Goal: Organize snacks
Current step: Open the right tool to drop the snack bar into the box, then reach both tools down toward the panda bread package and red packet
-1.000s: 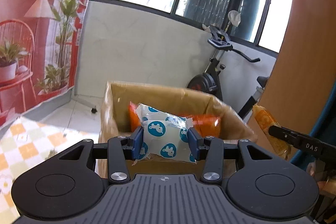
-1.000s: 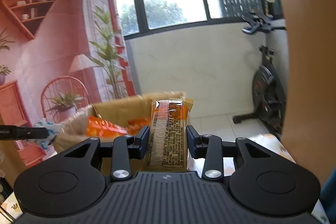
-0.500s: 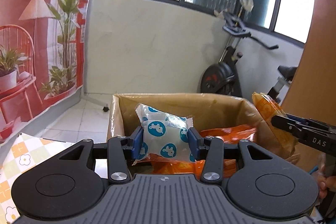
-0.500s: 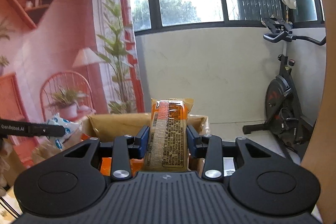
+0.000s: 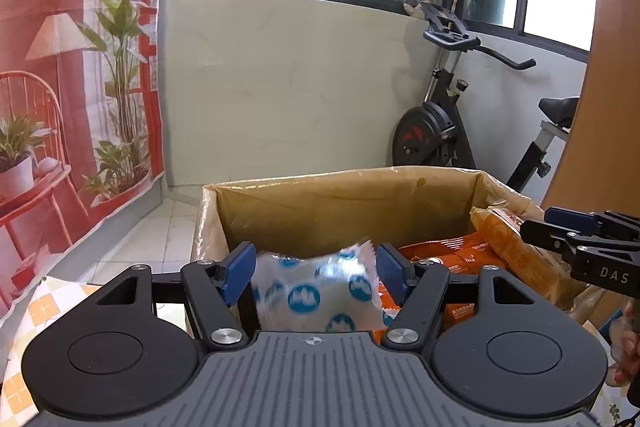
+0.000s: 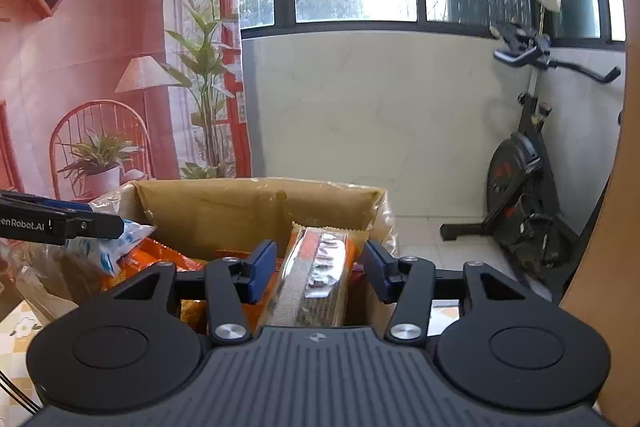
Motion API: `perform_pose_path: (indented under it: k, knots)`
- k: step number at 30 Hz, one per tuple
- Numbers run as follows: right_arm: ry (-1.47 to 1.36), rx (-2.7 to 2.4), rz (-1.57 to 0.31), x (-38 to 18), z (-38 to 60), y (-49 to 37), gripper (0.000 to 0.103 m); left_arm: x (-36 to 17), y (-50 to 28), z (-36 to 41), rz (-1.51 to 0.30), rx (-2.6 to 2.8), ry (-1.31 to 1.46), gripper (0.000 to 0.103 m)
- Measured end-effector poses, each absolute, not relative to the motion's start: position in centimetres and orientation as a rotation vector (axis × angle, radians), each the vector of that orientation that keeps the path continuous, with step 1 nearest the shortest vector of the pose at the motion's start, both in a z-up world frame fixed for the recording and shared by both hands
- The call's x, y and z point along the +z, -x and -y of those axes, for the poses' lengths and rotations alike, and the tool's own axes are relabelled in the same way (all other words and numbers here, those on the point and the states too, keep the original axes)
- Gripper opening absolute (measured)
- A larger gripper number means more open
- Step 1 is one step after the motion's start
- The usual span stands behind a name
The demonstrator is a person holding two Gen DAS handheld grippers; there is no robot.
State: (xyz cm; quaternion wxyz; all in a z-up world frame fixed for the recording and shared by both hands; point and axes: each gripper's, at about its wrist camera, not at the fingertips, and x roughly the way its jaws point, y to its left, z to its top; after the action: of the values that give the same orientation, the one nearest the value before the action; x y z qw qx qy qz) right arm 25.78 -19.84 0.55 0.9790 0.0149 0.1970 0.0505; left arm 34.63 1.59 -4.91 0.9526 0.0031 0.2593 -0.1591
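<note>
A brown cardboard box (image 5: 340,199) stands in front of both grippers and holds orange snack packets (image 5: 448,255). My left gripper (image 5: 316,269) is open over the box; a white packet with blue dots (image 5: 316,295) sits blurred between its spread pads, dropping free. My right gripper (image 6: 320,267) is open too; an orange snack bar with a printed label (image 6: 316,279) tilts loose between its pads over the box (image 6: 256,207). The right gripper shows at the right of the left wrist view (image 5: 580,239). The left gripper shows at the left of the right wrist view (image 6: 60,221).
An exercise bike (image 5: 436,131) stands behind the box on the right, against a white wall under windows. A red printed backdrop (image 5: 52,67) hangs on the left. A checked tablecloth (image 5: 44,303) lies under the box. A wooden panel (image 6: 612,227) rises at the right.
Both grippers have opened and let go of their packets, which now sag and drop between the pads. Both grippers moved closer over the box.
</note>
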Motion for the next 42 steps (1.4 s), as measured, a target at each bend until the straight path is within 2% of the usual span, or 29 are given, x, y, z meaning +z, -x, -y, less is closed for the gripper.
perform_pose_path:
  k: [20, 36, 42]
  knots:
    - [-0.128, 0.129, -0.34, 2.0, 19.6, -18.5, 0.052, -3.8, -28.8, -5.4, -0.526, -0.297, 0.095, 0.071]
    - [-0.151, 0.125, -0.478, -3.2, 19.3, -13.4, 0.052, -10.3, -23.0, -5.9, -0.636, -0.281, 0.154, 0.071]
    - [-0.151, 0.161, -0.546, -5.6, 18.9, -12.4, 0.07, -12.6, -22.2, -6.1, -0.69, -0.262, 0.15, 0.071]
